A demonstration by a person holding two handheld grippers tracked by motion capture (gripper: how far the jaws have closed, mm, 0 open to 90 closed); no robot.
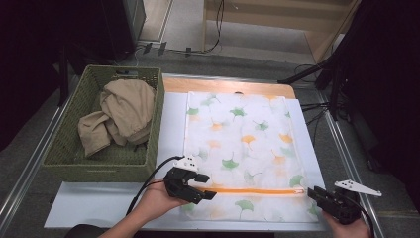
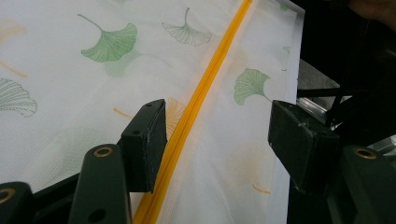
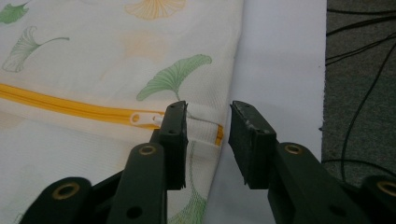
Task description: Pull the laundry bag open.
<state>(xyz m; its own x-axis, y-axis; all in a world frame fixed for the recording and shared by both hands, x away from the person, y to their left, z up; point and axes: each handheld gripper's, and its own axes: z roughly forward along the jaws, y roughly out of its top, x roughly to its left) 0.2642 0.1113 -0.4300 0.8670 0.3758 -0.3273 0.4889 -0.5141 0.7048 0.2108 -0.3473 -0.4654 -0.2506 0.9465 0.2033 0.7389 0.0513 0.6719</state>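
Observation:
A white mesh bag (image 1: 242, 144) printed with green and orange ginkgo leaves lies flat on a white sheet (image 1: 171, 124). An orange zipper (image 1: 257, 190) runs across the bag near its front edge. My left gripper (image 1: 205, 186) is at the zipper's left end. Its jaws stand open over the fabric, and the zipper (image 2: 201, 93) passes just beside the left jaw. My right gripper (image 1: 314, 194) is at the bag's right edge. It (image 3: 208, 135) is open, with the white end tab (image 3: 203, 126) between the jaws and the zipper pull (image 3: 142, 118) just left of them.
A green woven basket (image 1: 154, 124) holding beige clothing (image 1: 121, 114) stands at the left, touching the white sheet. The table's metal rails run along both sides. Cables and dark stands lie on the floor beyond the right edge.

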